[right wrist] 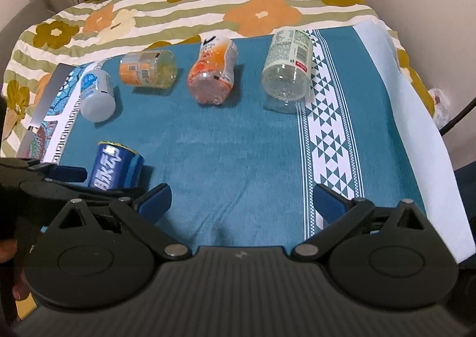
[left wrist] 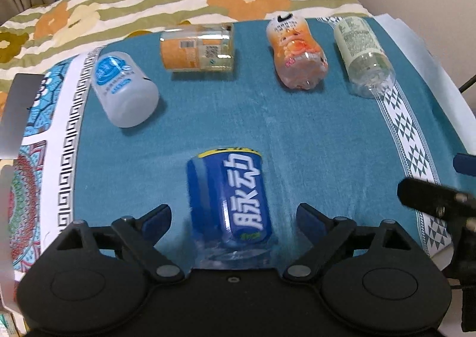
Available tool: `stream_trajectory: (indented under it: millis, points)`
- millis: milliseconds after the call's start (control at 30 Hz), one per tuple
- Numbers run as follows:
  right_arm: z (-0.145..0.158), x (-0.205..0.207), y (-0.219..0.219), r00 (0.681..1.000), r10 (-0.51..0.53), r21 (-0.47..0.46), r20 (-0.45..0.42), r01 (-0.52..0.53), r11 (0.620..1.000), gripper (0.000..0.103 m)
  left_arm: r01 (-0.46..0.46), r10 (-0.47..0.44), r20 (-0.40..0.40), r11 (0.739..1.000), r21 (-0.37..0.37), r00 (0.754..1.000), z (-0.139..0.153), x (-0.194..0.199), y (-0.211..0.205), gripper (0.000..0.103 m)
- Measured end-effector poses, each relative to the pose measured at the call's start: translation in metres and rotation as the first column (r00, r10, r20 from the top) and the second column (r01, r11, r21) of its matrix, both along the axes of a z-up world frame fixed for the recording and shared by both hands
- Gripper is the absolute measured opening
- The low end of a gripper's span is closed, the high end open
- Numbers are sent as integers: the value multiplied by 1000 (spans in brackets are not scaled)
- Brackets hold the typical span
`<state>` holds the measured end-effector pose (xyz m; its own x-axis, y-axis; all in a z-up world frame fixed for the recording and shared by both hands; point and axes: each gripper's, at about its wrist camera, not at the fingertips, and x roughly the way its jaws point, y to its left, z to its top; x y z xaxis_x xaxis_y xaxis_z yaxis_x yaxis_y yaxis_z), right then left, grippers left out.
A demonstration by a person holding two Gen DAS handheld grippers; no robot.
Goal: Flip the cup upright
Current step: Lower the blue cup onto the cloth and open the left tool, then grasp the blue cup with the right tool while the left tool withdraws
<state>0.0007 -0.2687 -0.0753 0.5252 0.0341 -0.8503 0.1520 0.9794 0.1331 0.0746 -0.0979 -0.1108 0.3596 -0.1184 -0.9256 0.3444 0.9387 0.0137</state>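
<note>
Blue plastic cup (left wrist: 229, 200) lying sideways between wide-open left claw (left wrist: 233, 218) fingers; closing squarely mid-body advisable; right claw (right wrist: 242, 203) idling open, empty.

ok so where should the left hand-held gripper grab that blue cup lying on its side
Grip the blue cup across its labelled middle, coming straight along its length from the clear near end. It lies pointing away, already between the open fingers of the left hand-held gripper, so its round sides face the pads.
</note>
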Motion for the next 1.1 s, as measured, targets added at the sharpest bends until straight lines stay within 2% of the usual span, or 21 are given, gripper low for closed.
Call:
stream_trajectory:
  millis: [233, 267, 433, 533, 733, 867, 1100]
  points:
    - [28, 19, 6, 998, 61, 82, 1, -61, 995, 103, -46, 47, 23, 997, -57, 999, 35, -19, 34, 98]
    - [31, 24, 10, 997, 81, 99, -8, -79, 992, 103, -53, 55, 29, 997, -60, 998, 40, -22, 40, 103]
    - [36, 55, 39, 982, 174, 157, -70, -162, 974, 103, -109, 112, 41, 991, -79, 993, 51, -30, 77, 103]
    - [30, 71, 58, 972, 206, 185, -109, -184, 965, 103, -149, 153, 34, 985, -81, 988, 46, -28, 99, 103]
    - [-3, 106, 96, 953, 225, 198, -204, -185, 963, 103, -183, 185, 20, 980, -78, 983, 30, -26, 131, 103]
    - [-26, 120, 102, 941, 192, 250, -280, -121, 961, 103, -189, 190, 6, 979, -78, 982, 20, -21, 145, 103]
    - [-52, 131, 99, 916, 131, 309, -380, -8, 951, 94, -179, 178, -17, 979, -93, 984, 9, -12, 157, 103]
